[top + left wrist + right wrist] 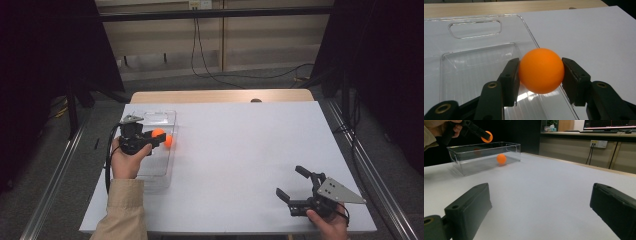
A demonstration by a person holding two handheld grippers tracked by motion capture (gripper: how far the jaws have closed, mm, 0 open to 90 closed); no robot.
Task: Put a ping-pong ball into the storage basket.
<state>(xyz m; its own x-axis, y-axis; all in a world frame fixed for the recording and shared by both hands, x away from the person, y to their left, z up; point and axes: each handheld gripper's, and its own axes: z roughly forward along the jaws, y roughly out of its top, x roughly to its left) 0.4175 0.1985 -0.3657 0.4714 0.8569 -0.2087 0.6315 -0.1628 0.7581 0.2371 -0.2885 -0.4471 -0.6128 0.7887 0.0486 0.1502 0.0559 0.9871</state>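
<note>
My left gripper (159, 134) is shut on an orange ball (157, 132) and holds it above a clear plastic box (161, 116) at the table's left side. In the left gripper view the ball (541, 70) sits squarely between the two black pads, over the right wall of the box (484, 17). A second orange ball (169, 142) lies on the box floor; the right gripper view shows it (501, 159) inside the box (469, 163), with the held ball (486, 136) above. My right gripper (290, 181) rests near the front right, jaws wide open and bare (541, 215).
The white table top (240, 150) stretches broad between the two hands. A wooden strip (220, 96) runs along its far edge. Cables trail over the floor behind, and dark curtains stand at both sides.
</note>
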